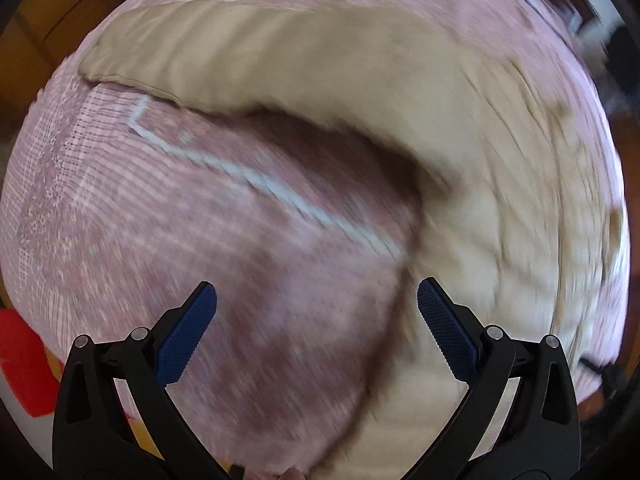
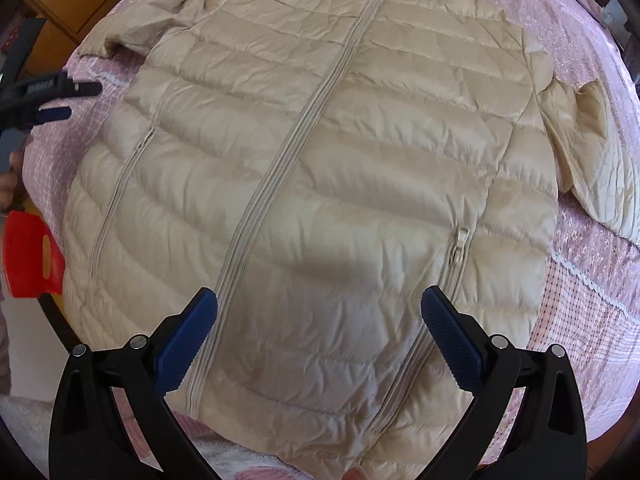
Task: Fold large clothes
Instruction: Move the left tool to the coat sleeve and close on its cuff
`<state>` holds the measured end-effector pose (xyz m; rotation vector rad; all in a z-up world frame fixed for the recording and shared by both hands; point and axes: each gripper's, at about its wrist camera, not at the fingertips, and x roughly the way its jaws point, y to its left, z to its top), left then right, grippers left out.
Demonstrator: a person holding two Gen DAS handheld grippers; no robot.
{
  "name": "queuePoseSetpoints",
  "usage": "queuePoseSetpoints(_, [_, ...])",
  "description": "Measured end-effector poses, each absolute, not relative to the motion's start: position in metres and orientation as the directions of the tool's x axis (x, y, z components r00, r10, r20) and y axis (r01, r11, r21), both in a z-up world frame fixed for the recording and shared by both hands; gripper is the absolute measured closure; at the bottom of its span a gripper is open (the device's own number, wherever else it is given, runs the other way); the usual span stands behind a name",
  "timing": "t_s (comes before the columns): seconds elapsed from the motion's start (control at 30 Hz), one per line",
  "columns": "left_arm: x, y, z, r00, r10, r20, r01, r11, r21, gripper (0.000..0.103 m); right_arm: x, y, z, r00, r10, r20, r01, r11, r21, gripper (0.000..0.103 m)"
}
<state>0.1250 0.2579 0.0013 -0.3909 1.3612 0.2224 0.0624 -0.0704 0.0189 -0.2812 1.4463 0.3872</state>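
Note:
A beige quilted puffer jacket (image 2: 320, 168) lies front-up and zipped on a pink bedspread (image 2: 592, 304), collar at the far end. Its left sleeve (image 2: 132, 28) stretches out; its right sleeve (image 2: 588, 152) is bent down along the side. My right gripper (image 2: 319, 316) is open and empty, above the jacket's lower hem. My left gripper (image 1: 317, 308) is open and empty, above the bedspread (image 1: 160, 240) beside the jacket's left side (image 1: 480, 220) and sleeve (image 1: 224, 60); this view is blurred. The left gripper also shows in the right wrist view (image 2: 60, 100) at the far left.
A white lace trim line (image 1: 248, 176) runs across the bedspread. A red object (image 2: 32, 256) sits at the bed's left edge, also in the left wrist view (image 1: 24, 360). Wooden furniture (image 2: 52, 32) stands beyond the bed at the far left.

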Motion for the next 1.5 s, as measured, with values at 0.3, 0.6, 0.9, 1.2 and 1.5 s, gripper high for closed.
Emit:
queuePoseSetpoints(0.3, [0.186, 0.353, -0.005, 0.266, -0.1, -0.959, -0.516, 0.825, -0.229, 0.003, 0.089, -0.044, 0.012, 0.071, 0.065, -0.995, -0.436, 0.9, 0.027, 0.005])
queuePoseSetpoints(0.6, [0.165, 0.354, 0.002, 0.328, -0.184, -0.927, -0.498, 0.8, -0.335, 0.003, 0.099, -0.06, 0.008, 0.063, 0.076, -0.995, -0.408, 0.912, 0.044, 0.005])
queuePoseSetpoints(0.9, [0.149, 0.411, 0.016, 0.415, -0.11, -0.903, -0.573, 0.74, -0.353, 0.003, 0.11, -0.104, 0.013, 0.06, 0.095, -0.994, -0.346, 0.936, 0.069, 0.005])
queuePoseSetpoints(1.2, [0.207, 0.424, -0.027, 0.396, -0.076, -0.915, -0.599, 0.734, -0.32, 0.004, 0.102, -0.117, 0.016, 0.049, 0.063, -0.997, -0.359, 0.932, 0.041, 0.005])
queuePoseSetpoints(1.5, [0.234, 0.403, -0.05, 0.262, 0.039, -0.964, -0.558, 0.822, -0.118, 0.023, 0.093, -0.096, 0.01, 0.038, 0.049, -0.998, -0.379, 0.925, 0.03, 0.005])
